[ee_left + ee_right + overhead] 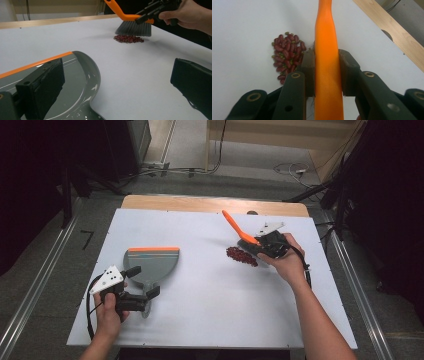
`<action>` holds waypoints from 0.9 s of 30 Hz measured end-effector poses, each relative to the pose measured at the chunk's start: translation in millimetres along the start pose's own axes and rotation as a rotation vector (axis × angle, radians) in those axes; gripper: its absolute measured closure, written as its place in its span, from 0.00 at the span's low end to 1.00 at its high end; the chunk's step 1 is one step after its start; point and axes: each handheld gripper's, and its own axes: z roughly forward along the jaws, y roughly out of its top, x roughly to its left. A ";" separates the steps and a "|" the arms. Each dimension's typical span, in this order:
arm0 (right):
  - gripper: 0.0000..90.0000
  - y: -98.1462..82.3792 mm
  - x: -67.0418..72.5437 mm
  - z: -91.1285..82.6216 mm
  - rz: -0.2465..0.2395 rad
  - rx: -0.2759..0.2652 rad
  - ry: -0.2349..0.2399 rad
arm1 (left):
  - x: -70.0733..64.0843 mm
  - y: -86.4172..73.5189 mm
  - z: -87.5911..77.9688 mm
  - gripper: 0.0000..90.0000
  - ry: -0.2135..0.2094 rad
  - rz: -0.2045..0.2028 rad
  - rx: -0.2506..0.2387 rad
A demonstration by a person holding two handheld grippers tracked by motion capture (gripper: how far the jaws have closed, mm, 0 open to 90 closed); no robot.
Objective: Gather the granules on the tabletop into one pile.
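**Brush at the bean pile**

1 orange-handled brush (239, 231), clenched in the right gripper (267, 243) jaws, stands bristles-down beside 1 pile of red beans (242, 256) on the counter (210, 315). The left gripper (142, 292), jaws released, straddles 1 grey dustpan's (152, 262) handle.

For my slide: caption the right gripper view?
Jaws clamp the orange brush handle beside a red bean pile.

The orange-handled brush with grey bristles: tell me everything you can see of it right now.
The orange-handled brush with grey bristles is a small hand brush: a smooth, plastic-looking orange handle that tapers to a rounded tip, and a dense grey bristle block. The right gripper is shut on the handle, both pads pressed to its sides. The handle slants up and away; the bristles point down at the white table, just behind the pile of dark red beans.
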 end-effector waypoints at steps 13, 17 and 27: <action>0.76 -29.0 10.0 -51.7 0.217 -0.158 -0.002 | -3.4 1.9 -0.4 0.00 -0.001 0.008 -0.002; 0.76 -46.6 17.8 -66.1 0.301 -0.196 0.014 | -4.2 2.3 0.1 0.00 0.000 0.007 -0.006; 0.76 -87.4 28.3 -93.1 0.448 -0.247 0.047 | -5.9 2.7 -0.5 0.00 -0.003 0.008 -0.011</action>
